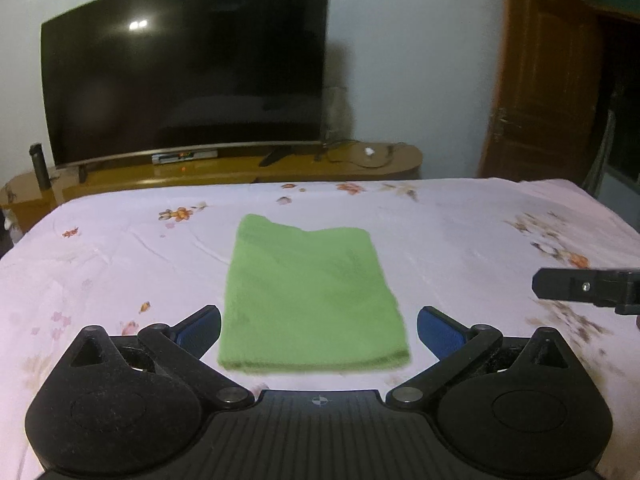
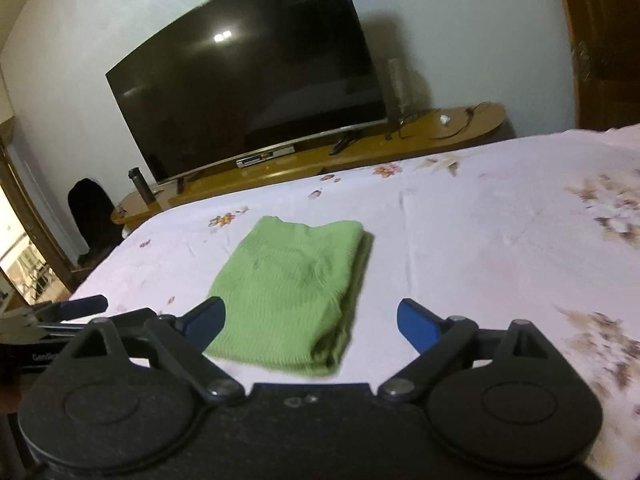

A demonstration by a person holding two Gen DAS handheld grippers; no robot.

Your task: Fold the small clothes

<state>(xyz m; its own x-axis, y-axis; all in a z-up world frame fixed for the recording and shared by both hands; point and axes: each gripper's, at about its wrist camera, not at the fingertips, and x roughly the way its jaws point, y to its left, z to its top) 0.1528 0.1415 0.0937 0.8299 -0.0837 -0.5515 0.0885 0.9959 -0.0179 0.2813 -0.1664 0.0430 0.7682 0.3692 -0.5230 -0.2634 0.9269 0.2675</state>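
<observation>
A green garment [image 1: 308, 296] lies folded into a flat rectangle on the pink floral bedsheet [image 1: 120, 248]. My left gripper [image 1: 318, 330] is open and empty, its blue pads [image 1: 200, 332] standing either side of the garment's near edge, just short of it. My right gripper [image 2: 310, 322] is open and empty too, near the garment's [image 2: 292, 288] near right corner. The right gripper also shows at the right edge of the left wrist view [image 1: 588, 288]. The left gripper's blue fingertip [image 2: 84, 306] shows at the left of the right wrist view.
A large dark TV [image 1: 184, 76] stands on a wooden stand [image 1: 224, 172] beyond the bed's far edge, with a dark bottle [image 1: 40, 166] on it. A wooden door [image 1: 544, 88] is at the right. The floral sheet [image 2: 500, 232] extends right of the garment.
</observation>
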